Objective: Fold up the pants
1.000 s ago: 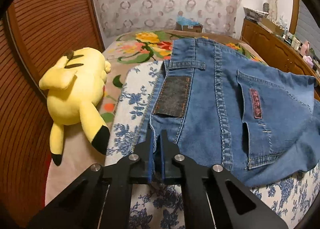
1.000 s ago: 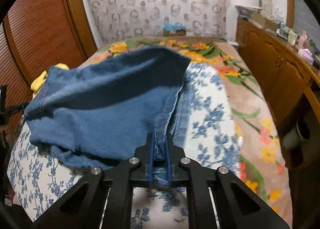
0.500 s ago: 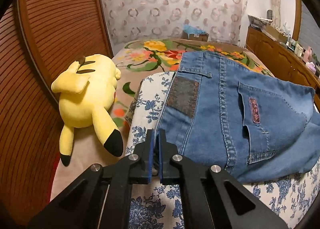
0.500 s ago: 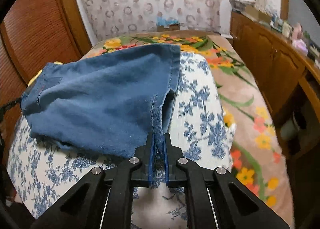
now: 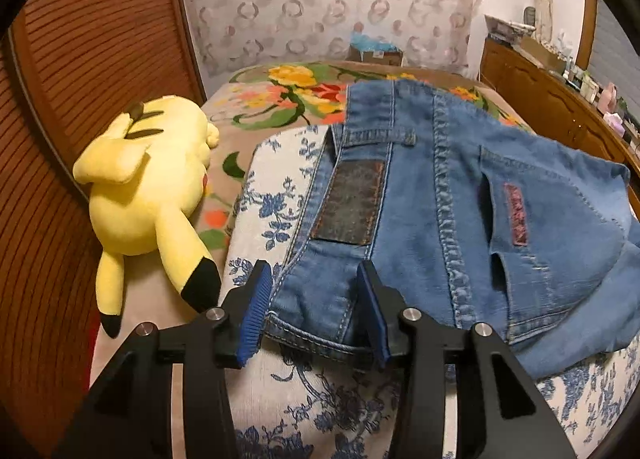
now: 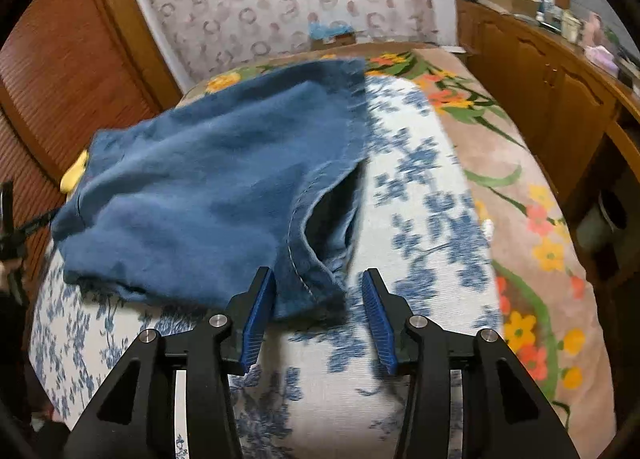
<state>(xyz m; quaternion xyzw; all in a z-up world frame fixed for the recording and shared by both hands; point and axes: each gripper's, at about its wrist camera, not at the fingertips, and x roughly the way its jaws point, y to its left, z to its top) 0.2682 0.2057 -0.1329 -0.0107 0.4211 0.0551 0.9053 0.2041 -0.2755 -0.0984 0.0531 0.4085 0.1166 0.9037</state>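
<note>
Blue denim pants (image 5: pixel 432 195) lie folded on a blue-and-white floral cushion (image 5: pixel 276 203), waistband, dark leather patch and back pocket facing up. My left gripper (image 5: pixel 316 311) is opening; the waistband corner lies loose between its blue pads (image 5: pixel 256 311), which do not press it. In the right wrist view the darker leg end of the pants (image 6: pixel 208 195) rests on the same cushion (image 6: pixel 420 195). My right gripper (image 6: pixel 320 315) is opening too, with the hem corner lying slack between its fingers.
A yellow plush toy (image 5: pixel 148 187) lies left of the cushion on a flowered bedspread (image 5: pixel 288 99). A slatted wooden panel (image 5: pixel 80 59) runs along the left. A wooden cabinet (image 6: pixel 540 71) with clutter stands to the right. A box (image 5: pixel 376 53) sits at the bed's far end.
Both grippers were shut on the denim and have let it go, jaws now apart. The pants have settled flat onto the cushion. The right gripper sank slightly.
</note>
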